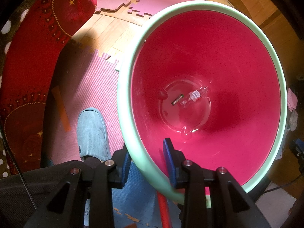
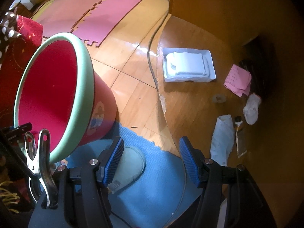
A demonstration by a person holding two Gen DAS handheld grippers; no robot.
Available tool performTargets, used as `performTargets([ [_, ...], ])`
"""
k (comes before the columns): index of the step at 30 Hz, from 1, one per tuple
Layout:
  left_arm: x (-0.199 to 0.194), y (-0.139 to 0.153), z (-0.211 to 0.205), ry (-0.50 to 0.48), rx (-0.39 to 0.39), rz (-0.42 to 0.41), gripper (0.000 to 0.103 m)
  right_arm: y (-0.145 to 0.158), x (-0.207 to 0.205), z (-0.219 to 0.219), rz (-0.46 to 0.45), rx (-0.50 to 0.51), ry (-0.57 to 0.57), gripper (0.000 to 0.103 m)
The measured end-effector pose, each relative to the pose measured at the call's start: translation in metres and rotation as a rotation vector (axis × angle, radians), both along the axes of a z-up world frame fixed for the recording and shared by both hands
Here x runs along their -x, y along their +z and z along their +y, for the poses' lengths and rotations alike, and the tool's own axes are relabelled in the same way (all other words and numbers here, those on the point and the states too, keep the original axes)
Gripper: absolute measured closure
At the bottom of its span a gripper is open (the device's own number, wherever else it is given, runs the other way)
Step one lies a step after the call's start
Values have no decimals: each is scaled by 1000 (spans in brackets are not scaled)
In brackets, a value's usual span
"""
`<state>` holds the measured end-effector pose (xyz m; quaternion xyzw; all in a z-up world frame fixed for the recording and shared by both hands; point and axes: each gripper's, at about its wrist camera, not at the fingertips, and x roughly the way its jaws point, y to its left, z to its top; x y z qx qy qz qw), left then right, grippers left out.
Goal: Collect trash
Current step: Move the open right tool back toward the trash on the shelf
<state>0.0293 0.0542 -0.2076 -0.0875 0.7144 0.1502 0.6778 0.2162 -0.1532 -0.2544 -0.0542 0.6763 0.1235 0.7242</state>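
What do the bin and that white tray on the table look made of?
Bin: likely moulded plastic, smooth pink wall with soft sheen, matte mint rim. White tray: probably thin foam or formed plastic, matte, with pressed ridges; hard to tell which.

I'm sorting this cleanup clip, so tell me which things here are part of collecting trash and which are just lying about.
For the job:
- red bin
- white tray
- pink paper
- crumpled white wrapper
- squeezed tube

Lying about:
- slipper
- pink foam mats
- cable
- metal clip

Home: foam play mats [image 2: 106,17], slipper [image 1: 92,134].
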Motion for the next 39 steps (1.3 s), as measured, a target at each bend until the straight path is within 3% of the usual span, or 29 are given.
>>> performTargets([
  [22, 0, 0, -1, -2, -5, 0, 69, -22, 15, -76, 46, 49, -212, 41],
  [39, 0, 0, -1, -1, -5, 1, 69, -41, 4, -123, 68, 56, -383, 41],
])
